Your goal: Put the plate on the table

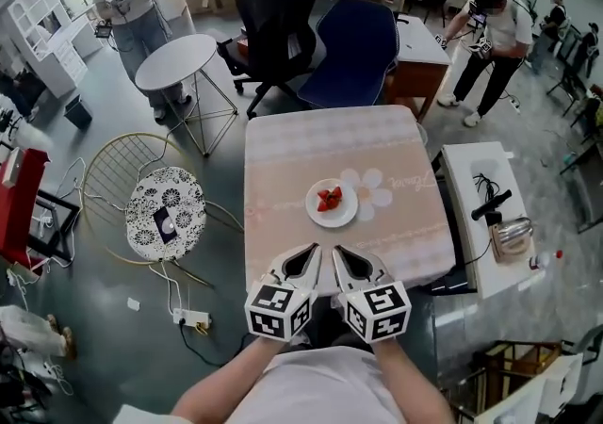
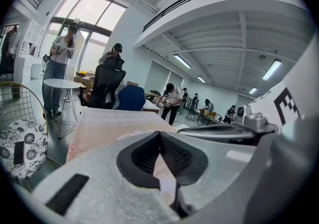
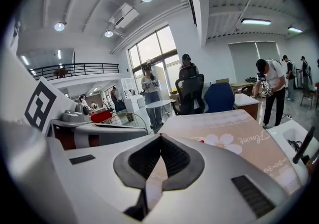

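Two tongs sit side by side at the near edge of the worktop point(image 1: 283, 154): the left tongs point(image 1: 315, 249) and the right tongs point(image 1: 336, 251). Each is clenched tip to tip with nothing between its jaws.

One plate point(image 1: 345, 216), round, white and smooth, rests near the centre of the worktop, just ahead of both tips and apart from them. It carries a cluster of red strawberries point(image 1: 329, 198); you cannot count them reliably.

The worktop is square with rounded corners, under a pale pink cloth point(image 1: 273, 229) with a white flower print point(image 1: 372, 185) beside the plate. Bare cloth surrounds the plate on every side.

One black chair point(image 1: 278, 8) and one blue chair point(image 1: 353, 50) stand at the far edge. One white side unit point(image 1: 466, 177) stands just beside the right edge.
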